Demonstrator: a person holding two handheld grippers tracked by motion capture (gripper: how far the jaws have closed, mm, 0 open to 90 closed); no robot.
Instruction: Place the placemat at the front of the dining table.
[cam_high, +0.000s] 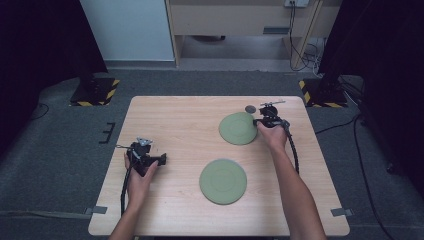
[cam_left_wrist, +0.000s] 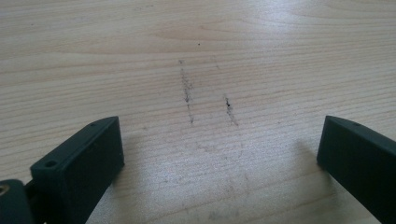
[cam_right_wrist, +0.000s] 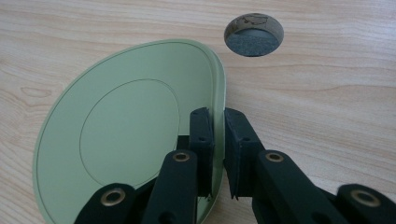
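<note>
Surface (cam_high: 180, 125): light wood-grain top, rectangular, pale finish. Grey tape tabs at both near corners. Small round cable hole (cam_right_wrist: 254, 33) near far right edge, just beyond the held plate. In left gripper view, two short dark scuff marks (cam_left_wrist: 187, 88) on the grain between the jaws.

Room: grey carpet floor (cam_high: 55, 150) all round. Black stand bases w/ yellow-black hazard tape (cam_high: 95, 90) at far left & far right of surface. Pale wall panel and light wood furniture at back; cables hanging & trailing at far right. Dark curtains on both sides.

Task thing: pale green plate (cam_high: 239, 128), round, thin rim, faint inner ring. Sits far right on surface, tilted – right edge raised, left edge on the wood. Right gripper (cam_high: 261, 121) has its jaws narrow, clamped on the plate's rim; in right gripper view one pad inside, one outside the rim. Matt, plain, no food.

Second green plate (cam_high: 223, 181), same look, lies flat nearer the person, centre-right, well apart from the first.

Left gripper (cam_high: 156, 160): near left of surface, jaws wide, nothing between them but bare wood. Pointing toward middle. Cable trails back along forearm.
</note>
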